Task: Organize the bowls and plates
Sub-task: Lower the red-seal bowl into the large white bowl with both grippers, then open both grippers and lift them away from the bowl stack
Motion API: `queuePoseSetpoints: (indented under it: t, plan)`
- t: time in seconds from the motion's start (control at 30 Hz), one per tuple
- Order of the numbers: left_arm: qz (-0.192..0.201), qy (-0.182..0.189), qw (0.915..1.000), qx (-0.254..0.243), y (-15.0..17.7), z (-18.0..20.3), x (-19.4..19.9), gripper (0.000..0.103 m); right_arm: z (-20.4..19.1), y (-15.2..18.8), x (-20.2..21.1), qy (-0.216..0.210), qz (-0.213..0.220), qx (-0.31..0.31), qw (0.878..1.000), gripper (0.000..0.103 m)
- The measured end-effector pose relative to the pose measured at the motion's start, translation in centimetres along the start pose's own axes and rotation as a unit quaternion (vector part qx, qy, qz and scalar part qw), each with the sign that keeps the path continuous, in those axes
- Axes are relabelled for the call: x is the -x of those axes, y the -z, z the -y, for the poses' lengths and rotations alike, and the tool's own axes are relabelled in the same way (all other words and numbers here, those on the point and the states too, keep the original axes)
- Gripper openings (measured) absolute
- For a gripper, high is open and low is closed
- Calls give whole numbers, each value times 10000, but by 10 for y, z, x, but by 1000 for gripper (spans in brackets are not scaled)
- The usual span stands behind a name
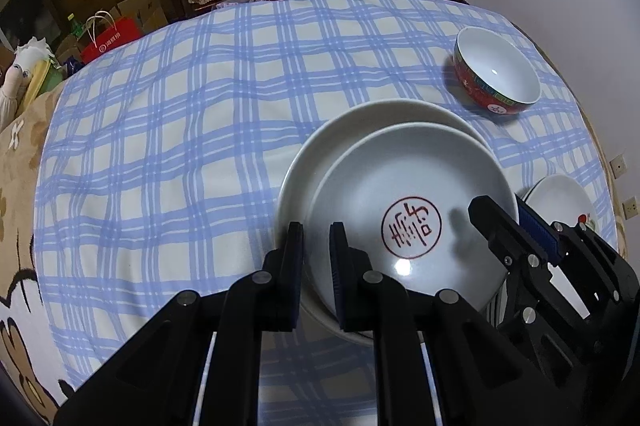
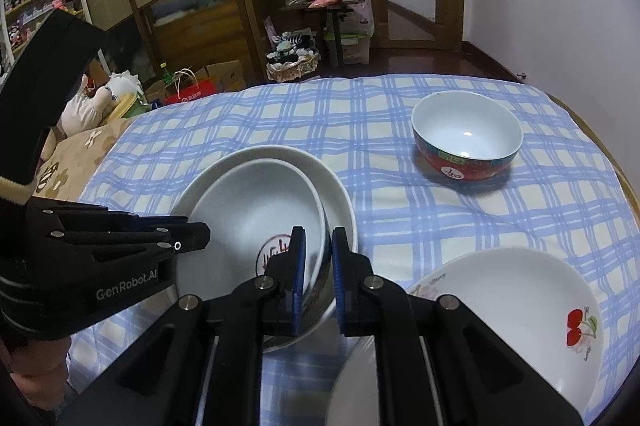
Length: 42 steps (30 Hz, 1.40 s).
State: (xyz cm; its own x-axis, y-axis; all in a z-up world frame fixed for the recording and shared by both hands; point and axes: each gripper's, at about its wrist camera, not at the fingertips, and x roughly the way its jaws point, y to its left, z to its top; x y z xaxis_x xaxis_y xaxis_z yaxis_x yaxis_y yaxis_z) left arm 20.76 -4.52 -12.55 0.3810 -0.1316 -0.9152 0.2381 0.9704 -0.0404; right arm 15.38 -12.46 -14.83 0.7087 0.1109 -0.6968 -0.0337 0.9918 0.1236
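Note:
A white bowl with a red seal mark (image 1: 412, 194) (image 2: 248, 210) lies tilted inside a larger white dish (image 1: 316, 154) (image 2: 340, 198) on the blue checked cloth. My left gripper (image 1: 318, 246) (image 2: 200, 236) straddles the seal bowl's left rim, its pads close on the wall. On the opposite rim sits my right gripper (image 2: 318, 246) (image 1: 508, 216), which clamps the bowl in the same way. A red-patterned bowl (image 1: 496, 70) (image 2: 466, 134) stands upright farther back on the right. A white plate with a cherry print (image 2: 520, 306) (image 1: 560, 202) lies near the right gripper.
The checked cloth (image 1: 180, 146) covers the round table, bare to the left of the dishes. A floral cover and a plush toy (image 2: 92, 106) lie off its left edge. Beyond the far edge are a basket (image 2: 292, 64), a red bag, shelves and a doorway.

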Motion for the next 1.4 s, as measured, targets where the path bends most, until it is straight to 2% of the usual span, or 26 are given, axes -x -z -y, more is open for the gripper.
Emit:
queuePoseSetpoints:
  t: [0.2,0.3,0.5,0.53,0.57,0.7,0.77,0.87,0.93,1.0,1.07,1.13,1.23,1.3,1.4]
  plan:
    - [38,16,10000,39,0,-1,2,13,2,-5,10,-27,142,-61,9999,16]
    - [139,-58,9999,31,0,1,7,14,2,-7,14,100,221,-5,9997,16]
    - [152,29,9998,126,-1,-1,11,16,14,-10,14,135,181,-239,9995,18]
    - [153,33,9998,132,-1,-1,11,16,15,-10,13,158,141,-240,9995,24]
    - [168,28,9998,125,-1,-1,11,16,17,-11,12,167,108,-242,9995,34]
    - [218,-14,9997,80,-1,-1,12,16,23,-12,13,214,129,-305,9992,42]
    - [241,-12,9997,89,-1,-2,14,16,27,-14,13,230,114,-335,9991,51]
    - [275,19,9996,116,-3,-2,16,18,32,-16,15,308,152,-364,9987,57]
    - [290,-17,9995,115,-4,-2,18,25,35,-17,16,379,149,-390,9984,64]
    - [359,-175,9992,77,-3,-3,22,40,40,-19,19,415,181,-466,9979,68]
    - [425,-270,9987,32,-2,-4,24,48,45,-20,22,414,203,-573,9973,74]
    - [461,-347,9983,51,-2,-5,26,50,50,-22,24,409,210,-645,9969,77]
    - [474,-326,9983,101,-3,-7,29,59,55,-25,29,456,268,-669,9964,85]
    - [503,-350,9981,108,-3,-7,32,71,57,-27,35,508,346,-671,9959,92]
    - [596,-411,9974,53,-3,-4,39,79,62,-31,43,583,462,-684,9949,97]
